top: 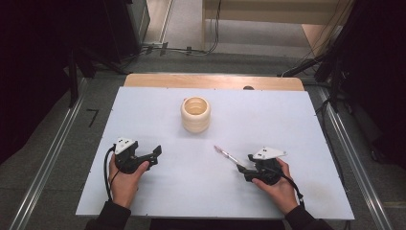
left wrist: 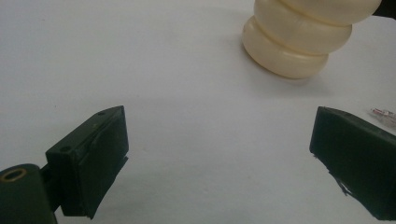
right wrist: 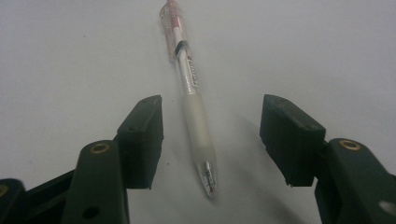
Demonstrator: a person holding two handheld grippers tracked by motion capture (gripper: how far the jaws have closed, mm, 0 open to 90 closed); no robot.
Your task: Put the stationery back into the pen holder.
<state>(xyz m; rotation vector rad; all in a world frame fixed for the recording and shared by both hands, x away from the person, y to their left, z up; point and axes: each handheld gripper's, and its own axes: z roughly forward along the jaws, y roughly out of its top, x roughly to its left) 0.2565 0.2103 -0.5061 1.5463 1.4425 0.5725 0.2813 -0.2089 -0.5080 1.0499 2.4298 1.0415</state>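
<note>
Pen [right wrist: 191,93] on the table [top: 297,120] between the right hand-held gripper [right wrist: 210,135] jaws — ridged cup [top: 196,114] farther back, left of it

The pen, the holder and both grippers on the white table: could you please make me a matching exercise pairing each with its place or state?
Things:
1. pen
2. cream ribbed holder
3. left gripper
4. right gripper

Places or states:
a. stands upright near the middle of the table's far half
b. lies flat between two open jaws, touching neither
c. jaws wide open over bare table, nothing between them
d. jaws set either side of the pen's grip end, not yet pressing on it

Pairs: 1-b, 2-a, 3-c, 4-d
</note>
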